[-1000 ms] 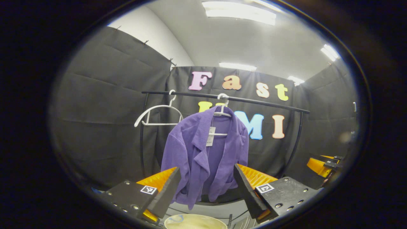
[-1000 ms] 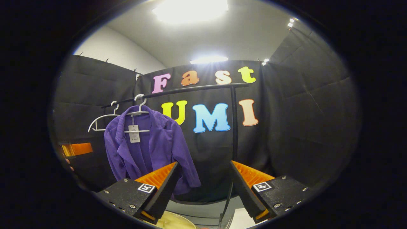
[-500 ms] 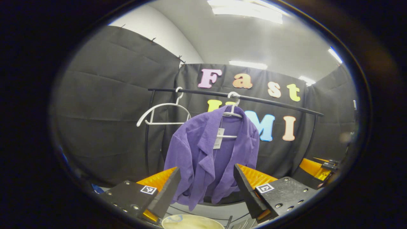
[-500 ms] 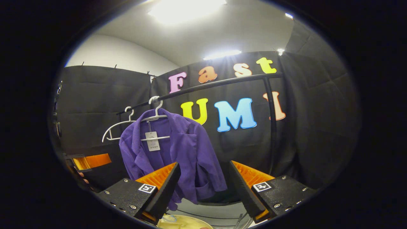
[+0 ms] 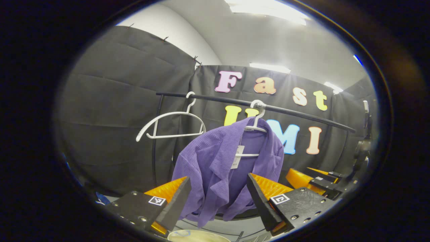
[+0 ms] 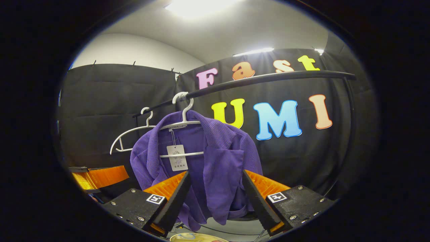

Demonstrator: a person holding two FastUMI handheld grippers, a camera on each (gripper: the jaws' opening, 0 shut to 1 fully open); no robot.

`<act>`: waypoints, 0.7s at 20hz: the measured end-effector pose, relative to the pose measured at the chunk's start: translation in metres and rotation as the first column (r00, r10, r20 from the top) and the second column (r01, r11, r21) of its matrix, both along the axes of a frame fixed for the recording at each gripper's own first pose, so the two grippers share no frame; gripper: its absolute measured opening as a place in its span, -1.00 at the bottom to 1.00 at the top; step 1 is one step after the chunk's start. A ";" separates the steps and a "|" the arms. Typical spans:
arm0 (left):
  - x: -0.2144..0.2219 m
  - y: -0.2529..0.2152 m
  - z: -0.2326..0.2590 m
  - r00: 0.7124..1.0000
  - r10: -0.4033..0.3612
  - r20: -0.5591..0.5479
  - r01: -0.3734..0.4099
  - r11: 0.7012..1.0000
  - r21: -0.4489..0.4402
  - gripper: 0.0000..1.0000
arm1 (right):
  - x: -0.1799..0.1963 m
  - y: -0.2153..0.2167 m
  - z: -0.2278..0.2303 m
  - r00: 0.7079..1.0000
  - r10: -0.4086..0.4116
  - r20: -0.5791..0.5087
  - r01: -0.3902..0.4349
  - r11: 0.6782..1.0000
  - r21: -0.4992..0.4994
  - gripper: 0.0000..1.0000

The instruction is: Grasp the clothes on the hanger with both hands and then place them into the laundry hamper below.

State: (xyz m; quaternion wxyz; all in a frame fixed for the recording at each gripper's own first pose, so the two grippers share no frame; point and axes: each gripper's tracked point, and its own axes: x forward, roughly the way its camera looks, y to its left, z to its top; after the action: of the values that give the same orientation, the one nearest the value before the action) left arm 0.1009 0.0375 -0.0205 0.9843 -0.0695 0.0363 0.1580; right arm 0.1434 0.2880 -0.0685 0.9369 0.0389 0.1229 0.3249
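Observation:
A purple ribbed jacket (image 5: 218,168) (image 6: 218,161) with a white tag hangs on a white hanger (image 5: 256,126) (image 6: 183,124) from a black rail (image 5: 302,116) (image 6: 268,79). My left gripper (image 5: 218,201) stands open below and in front of the jacket's lower half, apart from it. My right gripper (image 6: 215,198) is open too, its jaws framing the jacket's hem without touching. The right gripper (image 5: 312,179) also appears at the right of the left gripper view; the left gripper (image 6: 100,176) appears at the left of the right gripper view. A cream hamper rim (image 5: 198,236) (image 6: 191,238) peeks in at the bottom.
An empty white hanger (image 5: 171,126) (image 6: 131,137) hangs on the same rail left of the jacket. The rail's black uprights (image 5: 155,148) (image 6: 349,114) stand at both ends, with black cloth walls close behind.
Both grippers have moved closer to the jacket, which looks larger and more centred between the right gripper's jaws. The jaws stay open.

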 end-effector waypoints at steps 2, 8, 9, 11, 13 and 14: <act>0.015 0.010 0.005 1.000 -0.008 0.008 0.007 1.000 0.002 0.92 | 0.018 0.014 -0.008 0.999 -0.027 -0.018 0.026 0.999 -0.026 0.89; 0.053 0.034 -0.009 0.999 -0.045 -0.013 0.044 0.999 -0.020 0.93 | 0.059 0.043 -0.028 0.989 -0.130 -0.065 0.124 0.989 -0.087 0.89; 0.058 0.036 -0.012 0.999 -0.053 -0.013 0.052 0.998 -0.027 1.00 | 0.064 0.044 -0.030 0.985 -0.152 -0.075 0.146 0.985 -0.088 0.89; 0.071 0.034 -0.020 0.996 -0.087 -0.012 0.086 0.994 -0.065 0.92 | 0.065 0.053 -0.034 0.980 -0.174 -0.100 0.166 0.983 -0.082 0.89; 0.082 0.032 -0.027 0.993 -0.121 -0.018 0.118 0.988 -0.095 1.00 | 0.069 0.053 -0.038 0.972 -0.209 -0.104 0.199 0.975 -0.098 0.89; 0.086 0.034 -0.029 0.992 -0.124 -0.023 0.121 0.988 -0.095 0.94 | 0.072 0.052 -0.039 0.969 -0.226 -0.097 0.216 0.971 -0.104 0.89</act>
State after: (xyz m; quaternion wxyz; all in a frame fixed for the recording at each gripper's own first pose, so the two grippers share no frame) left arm 0.1866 0.0714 -0.0494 0.9872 -0.1109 0.0621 0.0965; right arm 0.2157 0.3403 -0.1079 0.9601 0.0263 0.1832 0.2098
